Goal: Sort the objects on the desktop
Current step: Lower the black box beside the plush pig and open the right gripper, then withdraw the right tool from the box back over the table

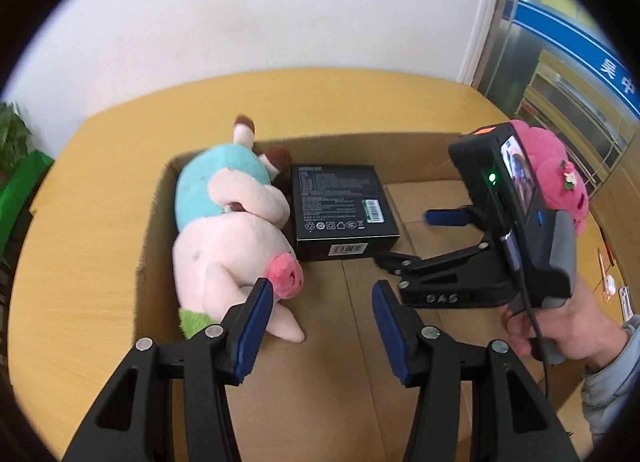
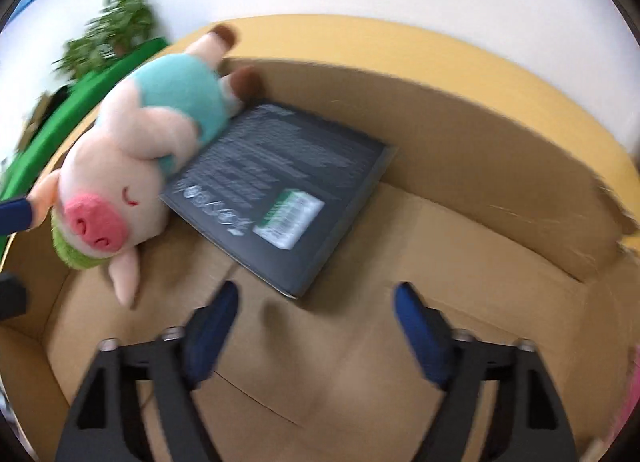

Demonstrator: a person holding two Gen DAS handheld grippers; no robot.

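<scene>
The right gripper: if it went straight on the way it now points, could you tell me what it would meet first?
Probably the black box lying in the cardboard box. The right gripper is open, aimed at the black box's near corner; depth is unclear, so it might touch the cardboard floor first.

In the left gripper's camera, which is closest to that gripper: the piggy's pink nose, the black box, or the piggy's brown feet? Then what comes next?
From the left gripper:
1. Pig's pink snout, just beyond the left finger.
2. Black box, farther in, mid-carton.
3. Pig's brown hoof, farthest, poking over the cardboard box back wall.
</scene>
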